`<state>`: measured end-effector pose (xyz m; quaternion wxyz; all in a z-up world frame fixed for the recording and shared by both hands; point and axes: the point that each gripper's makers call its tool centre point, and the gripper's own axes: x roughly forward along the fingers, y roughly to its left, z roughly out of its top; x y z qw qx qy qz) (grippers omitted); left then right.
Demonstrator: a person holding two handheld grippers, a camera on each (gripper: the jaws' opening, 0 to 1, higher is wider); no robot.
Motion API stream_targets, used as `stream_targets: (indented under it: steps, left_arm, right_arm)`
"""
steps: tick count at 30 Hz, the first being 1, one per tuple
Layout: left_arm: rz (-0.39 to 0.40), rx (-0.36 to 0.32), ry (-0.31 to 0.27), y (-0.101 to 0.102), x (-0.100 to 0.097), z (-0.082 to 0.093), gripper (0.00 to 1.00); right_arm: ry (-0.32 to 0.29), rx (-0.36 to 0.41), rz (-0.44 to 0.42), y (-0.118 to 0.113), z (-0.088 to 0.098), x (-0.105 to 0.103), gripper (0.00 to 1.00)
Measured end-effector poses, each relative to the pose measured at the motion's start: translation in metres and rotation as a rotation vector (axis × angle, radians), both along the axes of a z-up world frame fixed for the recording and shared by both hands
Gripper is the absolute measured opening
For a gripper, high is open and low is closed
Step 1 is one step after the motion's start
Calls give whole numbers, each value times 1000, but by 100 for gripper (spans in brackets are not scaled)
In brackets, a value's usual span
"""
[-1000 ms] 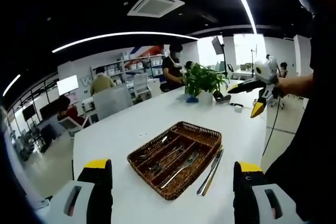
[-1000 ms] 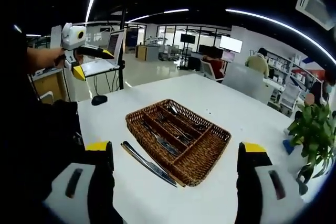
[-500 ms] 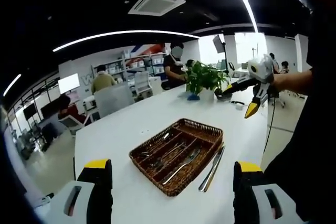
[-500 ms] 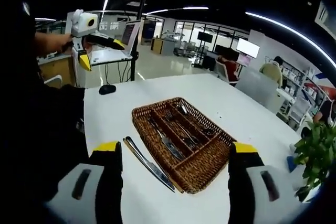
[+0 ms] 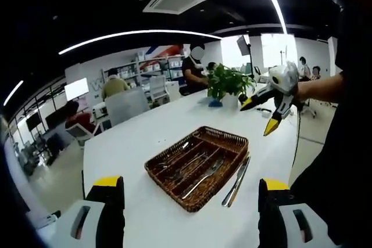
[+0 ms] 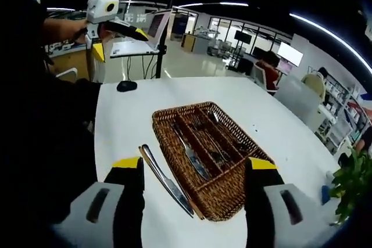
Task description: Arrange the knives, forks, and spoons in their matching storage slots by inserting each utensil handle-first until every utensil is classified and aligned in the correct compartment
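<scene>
While both my claws hang in the air above the white desk (image 5: 145, 137), each one stands wide with nothing between its yellow-tipped jaws. My left claw (image 5: 190, 213) looks across the desk from one side, and my right claw (image 6: 195, 201) looks at it from the opposite side. In the left gripper view the right claw shows again, raised off the desk's far right edge, jaws spread. In the right gripper view the left claw shows raised at the upper left, beyond the desk's near edge.

Just ahead of the claws sits the brown rectangular wicker cutlery tray (image 5: 197, 161) (image 6: 229, 193), out in the middle of the desk. Its long compartments hold silver metal utensils (image 5: 195, 169) (image 6: 200, 149); I see a fork and spoons among them, but I cannot sort them slot by slot. Outside the tray, two silver table knives (image 5: 235, 173) (image 6: 165, 179) lie flat on the desk, side by side along one long wall.

Farther off, a green potted plant (image 5: 228, 84) stands near the desk's far end. A small black object (image 6: 126, 86) lies near another corner.
</scene>
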<state>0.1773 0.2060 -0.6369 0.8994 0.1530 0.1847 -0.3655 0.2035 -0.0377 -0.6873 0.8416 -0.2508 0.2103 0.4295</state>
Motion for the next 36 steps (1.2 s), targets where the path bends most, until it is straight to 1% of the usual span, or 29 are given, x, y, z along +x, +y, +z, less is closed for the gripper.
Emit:
stream_targets:
  steps: [3, 5, 6, 7, 8, 9, 10, 12, 13, 15, 18, 19, 20, 21, 23, 25, 26, 27, 29, 31, 33, 34, 36]
  left_arm:
    - [3, -3, 3, 1, 0, 1, 100]
    - [6, -1, 4, 4, 0, 1, 100]
    - [7, -4, 5, 6, 1, 1, 100]
    - [7, -5, 6, 6, 1, 1, 100]
    - [7, -5, 7, 6, 1, 1, 100]
    - [7, -4, 8, 5, 1, 1, 100]
    - [5, -4, 8, 4, 1, 1, 100]
    - [3, -7, 8, 3, 1, 2, 100]
    - [2, -8, 8, 2, 2, 3, 100]
    - [1, -9, 11, 0, 2, 2, 100]
    - [1, -10, 14, 0, 1, 1, 100]
    - [1, -10, 14, 0, 1, 1, 100]
    - [3, -11, 15, 0, 1, 1, 100]
    - [4, -12, 16, 0, 1, 1, 100]
    - [8, -11, 17, 2, 0, 1, 100]
    - [11, -12, 19, 3, -1, 0, 100]
    - [14, -12, 20, 4, -1, 0, 100]
    - [16, -12, 21, 5, -2, 0, 100]
    - [21, -12, 23, 8, -3, -1, 100]
    - [25, -13, 25, 10, -3, -2, 100]
    - [29, -14, 27, 12, -3, -3, 100]
    - [30, -14, 28, 13, -4, -3, 100]
    - [32, -12, 32, 15, -4, -5, 100]
  right_arm:
    - [0, -2, 13, 4, -1, 2, 67]
    - [8, -4, 28, 7, -6, 3, 66]
    - [11, 2, 46, 11, -9, 2, 66]
    - [3, 12, 118, 21, -12, -3, 67]
    - [-6, 5, 148, 24, -16, -5, 68]
    - [-1, -10, 157, 25, -22, -6, 68]
    - [24, -35, 160, 26, -32, -7, 66]
    - [24, -49, 184, 32, -41, -7, 58]
    - [28, -45, 187, 34, -44, -6, 56]
    - [63, -38, 195, 40, -53, -7, 55]
    - [79, -53, 212, 44, -63, -6, 45]
    - [104, -56, 221, 47, -71, -6, 44]
    - [111, -58, 224, 48, -73, -7, 44]
    - [130, -77, 240, 49, -80, -9, 42]
    - [150, -93, 262, 52, -88, -12, 35]
    - [171, -96, 275, 55, -95, -14, 31]
    - [200, -102, 284, 56, -101, -17, 30]
    - [199, -104, 281, 58, -105, -16, 30]
    - [234, -131, 302, 59, -119, -20, 28]
    - [233, -146, 314, 61, -127, -19, 28]
    - [257, -165, 316, 62, -140, -18, 27]
    - [257, -171, 316, 62, -144, -16, 27]
    - [265, -198, 286, 60, -156, -9, 24]
